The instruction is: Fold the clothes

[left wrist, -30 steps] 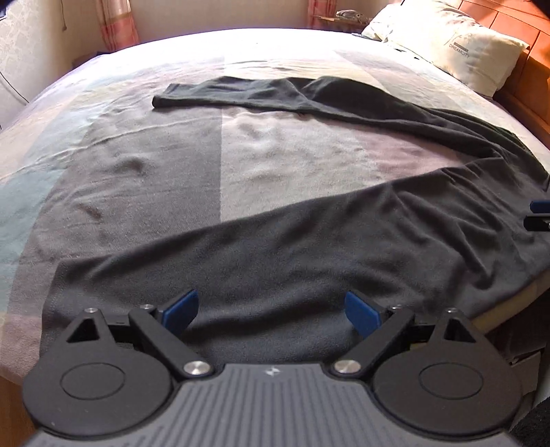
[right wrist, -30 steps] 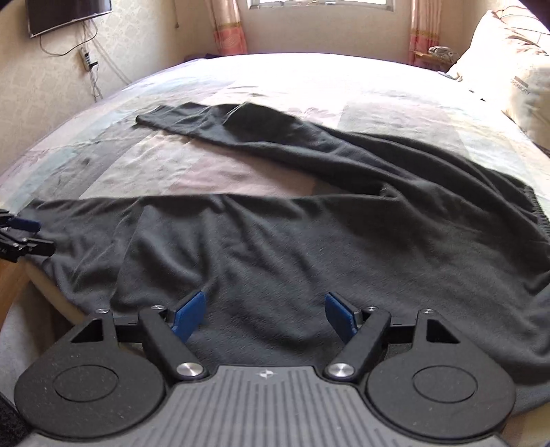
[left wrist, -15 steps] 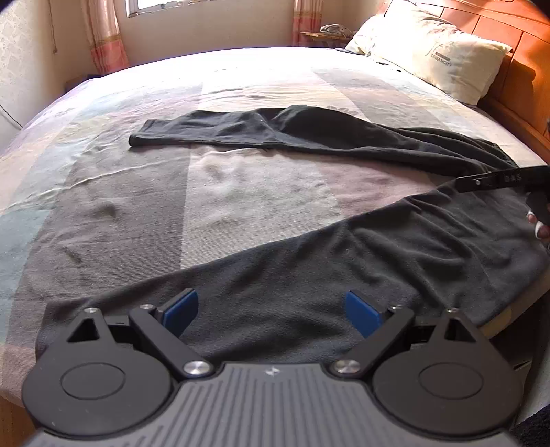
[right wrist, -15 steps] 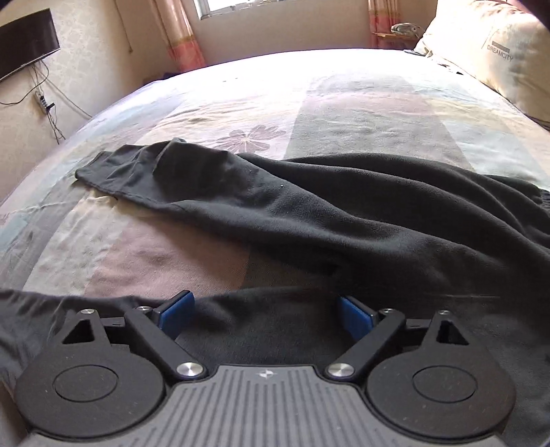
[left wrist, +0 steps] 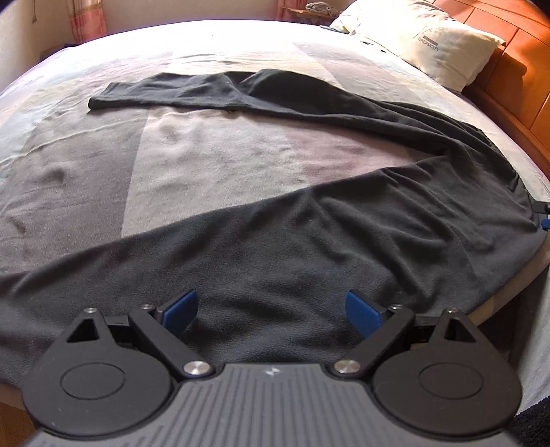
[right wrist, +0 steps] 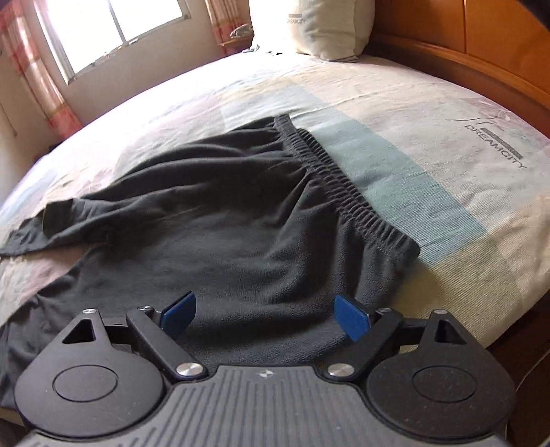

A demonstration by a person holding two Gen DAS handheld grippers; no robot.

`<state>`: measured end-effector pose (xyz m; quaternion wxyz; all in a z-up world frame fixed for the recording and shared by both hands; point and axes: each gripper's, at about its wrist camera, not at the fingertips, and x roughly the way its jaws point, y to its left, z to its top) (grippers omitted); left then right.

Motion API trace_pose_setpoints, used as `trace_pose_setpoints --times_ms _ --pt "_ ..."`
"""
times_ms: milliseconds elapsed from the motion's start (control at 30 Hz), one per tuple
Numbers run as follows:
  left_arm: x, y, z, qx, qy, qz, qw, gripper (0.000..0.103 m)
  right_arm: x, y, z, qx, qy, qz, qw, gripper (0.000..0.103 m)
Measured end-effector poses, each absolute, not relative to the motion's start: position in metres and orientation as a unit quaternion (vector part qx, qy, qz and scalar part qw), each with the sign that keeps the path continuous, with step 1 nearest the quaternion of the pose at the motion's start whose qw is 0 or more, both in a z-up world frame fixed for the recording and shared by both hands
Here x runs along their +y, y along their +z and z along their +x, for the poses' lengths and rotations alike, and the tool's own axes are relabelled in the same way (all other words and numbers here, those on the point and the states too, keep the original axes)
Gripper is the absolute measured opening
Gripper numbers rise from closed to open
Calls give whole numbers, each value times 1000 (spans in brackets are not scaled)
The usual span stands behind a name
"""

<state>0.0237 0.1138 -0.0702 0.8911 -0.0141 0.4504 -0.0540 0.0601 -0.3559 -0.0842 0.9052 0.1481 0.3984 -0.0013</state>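
Dark grey trousers (left wrist: 343, 240) lie spread on the bed, legs apart in a V. The far leg (left wrist: 192, 89) runs to the upper left; the near leg lies along the bed's front edge. My left gripper (left wrist: 271, 309) hangs open just over the near leg, nothing between its blue pads. In the right wrist view the trousers (right wrist: 240, 223) show their elastic waistband (right wrist: 343, 192). My right gripper (right wrist: 266, 311) is open above the cloth near the waist end. Its tip (left wrist: 545, 220) peeks in at the right border of the left wrist view.
A patchwork bedspread (left wrist: 206, 154) covers the bed. A white pillow (left wrist: 429, 44) leans on the wooden headboard (left wrist: 508, 72) at the right; the same pillow (right wrist: 319, 27) shows at the top. A window (right wrist: 113, 31) with pink curtains is behind. The bed's front edge (right wrist: 464, 309) drops off.
My right gripper has swung right, from the trouser legs to the waistband end. My left gripper has shifted a little forward and lower over the near leg. Both stayed open.
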Motion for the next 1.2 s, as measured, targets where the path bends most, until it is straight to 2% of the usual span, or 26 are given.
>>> trace_pose_setpoints --times_ms 133,233,333,733,967,1200 --pt "104 -47 27 426 -66 0 902 93 -348 -75 66 382 37 156 910 90" --pt "92 -36 33 415 -99 -9 904 93 -342 -68 71 369 65 161 913 80" --pt "79 -32 42 408 -134 -34 902 93 -336 -60 76 356 93 167 915 75" --pt "60 -87 74 486 -130 -71 861 94 -301 -100 95 392 150 163 893 75" --pt "66 -58 91 470 -130 -58 871 94 -305 -88 92 379 156 174 896 75" --pt "68 -27 190 433 -154 -30 888 95 -288 -72 126 357 201 146 900 75"
